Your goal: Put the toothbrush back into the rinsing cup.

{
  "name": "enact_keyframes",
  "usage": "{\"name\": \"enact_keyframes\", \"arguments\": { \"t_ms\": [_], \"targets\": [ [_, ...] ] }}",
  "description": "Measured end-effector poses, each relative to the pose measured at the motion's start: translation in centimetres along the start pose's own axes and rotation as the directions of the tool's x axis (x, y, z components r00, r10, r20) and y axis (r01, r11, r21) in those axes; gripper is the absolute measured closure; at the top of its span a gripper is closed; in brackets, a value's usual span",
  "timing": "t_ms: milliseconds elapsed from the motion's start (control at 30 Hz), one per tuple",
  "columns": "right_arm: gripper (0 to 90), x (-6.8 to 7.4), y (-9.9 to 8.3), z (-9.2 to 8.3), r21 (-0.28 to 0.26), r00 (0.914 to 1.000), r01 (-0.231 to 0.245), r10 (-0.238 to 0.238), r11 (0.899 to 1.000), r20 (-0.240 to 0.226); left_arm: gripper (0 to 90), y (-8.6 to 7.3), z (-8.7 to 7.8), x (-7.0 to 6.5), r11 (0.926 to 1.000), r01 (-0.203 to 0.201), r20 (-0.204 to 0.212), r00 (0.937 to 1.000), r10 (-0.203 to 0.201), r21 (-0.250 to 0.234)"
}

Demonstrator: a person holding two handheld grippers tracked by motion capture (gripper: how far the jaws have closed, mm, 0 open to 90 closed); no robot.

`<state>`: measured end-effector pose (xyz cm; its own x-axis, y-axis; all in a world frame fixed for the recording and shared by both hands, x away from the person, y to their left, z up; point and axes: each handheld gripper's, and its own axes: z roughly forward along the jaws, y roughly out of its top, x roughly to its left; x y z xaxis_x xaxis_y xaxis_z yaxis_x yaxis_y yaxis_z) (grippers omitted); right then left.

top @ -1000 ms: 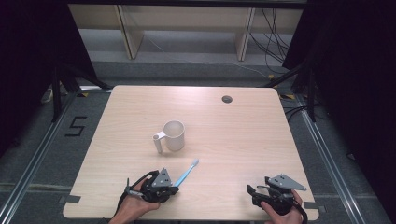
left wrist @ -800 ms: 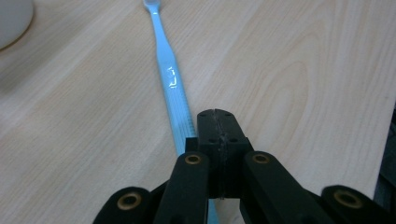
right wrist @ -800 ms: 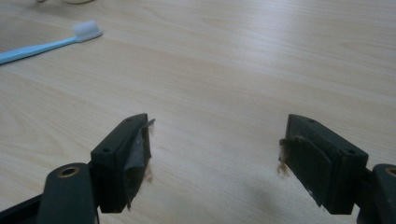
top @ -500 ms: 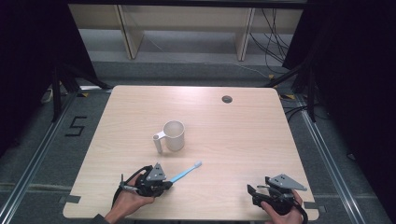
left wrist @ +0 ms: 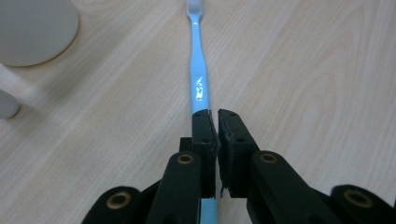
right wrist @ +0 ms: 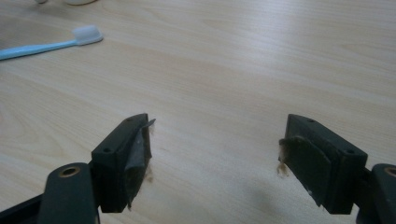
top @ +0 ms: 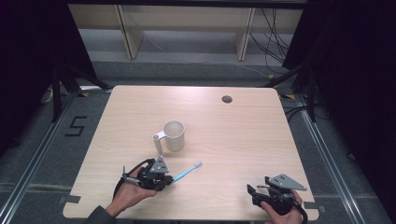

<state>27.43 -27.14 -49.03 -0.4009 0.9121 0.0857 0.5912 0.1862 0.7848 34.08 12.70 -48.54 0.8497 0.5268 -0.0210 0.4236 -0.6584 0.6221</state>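
Observation:
A light-blue toothbrush (top: 187, 170) with a white head lies low over the table's front left, its head pointing right and away. My left gripper (top: 169, 179) is shut on its handle end. In the left gripper view the handle (left wrist: 198, 70) runs straight out from the closed jaws (left wrist: 217, 116). A white mug (top: 173, 135) with its handle toward the front left stands just beyond, seen at that view's upper left (left wrist: 32, 28). My right gripper (top: 252, 195) rests at the front right, open and holding nothing (right wrist: 217, 135). The toothbrush head (right wrist: 86, 33) shows far off in the right gripper view.
The wooden table (top: 243, 140) has a small round cable hole (top: 227, 99) near its far right edge. Shelving and cables stand on the floor behind it. A floor mark "5" (top: 77, 126) lies to the left.
My left hand shifted left and back a little, and the toothbrush swung to a flatter angle with it. The right gripper stayed put.

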Motion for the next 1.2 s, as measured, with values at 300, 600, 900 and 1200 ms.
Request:
{"name": "enact_keyframes", "arguments": {
  "t_ms": [300,600,900,1200],
  "targets": [
    [24.3,0.0,0.0,0.1,-0.007,1.0,0.004,-0.004,1.0,0.0,76.0,1.8,0.6,1.2,0.9947,0.01,0.006,0.9999,-0.011,0.102],
    [24.3,0.4,0.0,-0.1,0.025,0.9994,-0.031,0.031,0.999,-0.013,72.6,3.0,1.7,0.9,0.9838,0.053,0.017,0.9982,-0.057,0.171],
    [24.4,0.2,0.0,0.0,0.01,0.9999,0.008,-0.008,1.0,-0.01,67.5,4.3,2.5,1.1,0.974,0.036,0.009,0.9992,-0.039,0.224],
    [24.4,0.2,0.1,0.2,0.008,0.9995,0.012,-0.012,1.0,-0.028,69.2,5.9,4.0,0.5,0.9476,0.018,0.009,0.9997,-0.022,0.319]
  ]
}}
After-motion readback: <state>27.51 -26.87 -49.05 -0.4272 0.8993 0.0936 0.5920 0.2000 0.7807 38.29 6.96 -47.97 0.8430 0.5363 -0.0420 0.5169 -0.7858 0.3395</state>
